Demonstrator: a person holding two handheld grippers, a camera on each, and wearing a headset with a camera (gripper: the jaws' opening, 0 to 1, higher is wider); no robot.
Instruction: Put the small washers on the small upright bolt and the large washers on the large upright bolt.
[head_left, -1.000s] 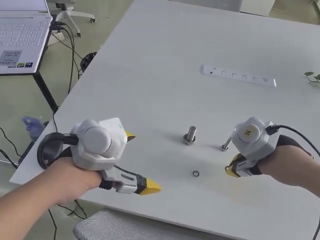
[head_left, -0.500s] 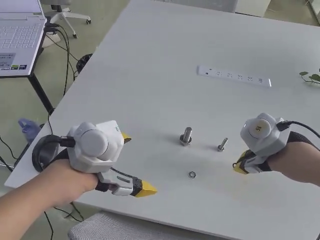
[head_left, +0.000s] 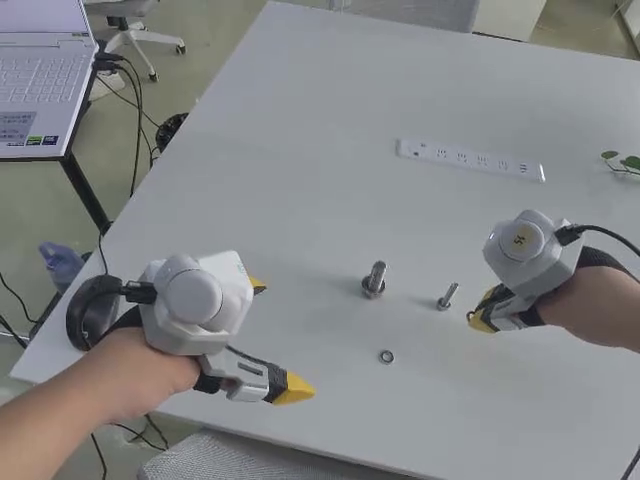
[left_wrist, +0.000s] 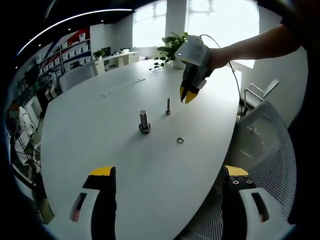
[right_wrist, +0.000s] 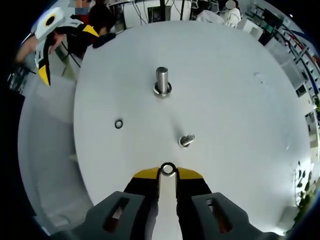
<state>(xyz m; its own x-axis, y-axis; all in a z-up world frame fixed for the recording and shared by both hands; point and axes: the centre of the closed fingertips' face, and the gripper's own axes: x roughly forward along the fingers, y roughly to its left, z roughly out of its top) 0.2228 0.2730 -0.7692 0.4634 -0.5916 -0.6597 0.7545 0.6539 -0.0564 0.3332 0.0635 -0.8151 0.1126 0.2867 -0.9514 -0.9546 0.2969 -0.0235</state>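
The large upright bolt (head_left: 374, 280) and the small upright bolt (head_left: 447, 296) stand near the front of the white table (head_left: 330, 150). One small washer (head_left: 386, 356) lies flat in front of them. My right gripper (head_left: 482, 322) hovers just right of the small bolt. In the right gripper view, my right gripper (right_wrist: 169, 173) is shut on a small washer (right_wrist: 169, 168), just short of the small bolt (right_wrist: 186, 140), with the large bolt (right_wrist: 162, 82) beyond. My left gripper (head_left: 272, 338) is open at the front left, holding nothing. The left gripper view has its jaws wide apart around the loose washer (left_wrist: 180, 140).
A white power strip (head_left: 470, 160) lies further back on the table. A laptop (head_left: 35, 75) sits on a side desk at the left, with cables on the floor. Leaves of a plant (head_left: 625, 162) show at the right edge. A mesh chair (head_left: 200, 460) stands below the table's front edge.
My right gripper has shifted a little to the right and away from the small bolt, still shut on its washer. The left gripper has barely moved. The head camera has shifted slightly.
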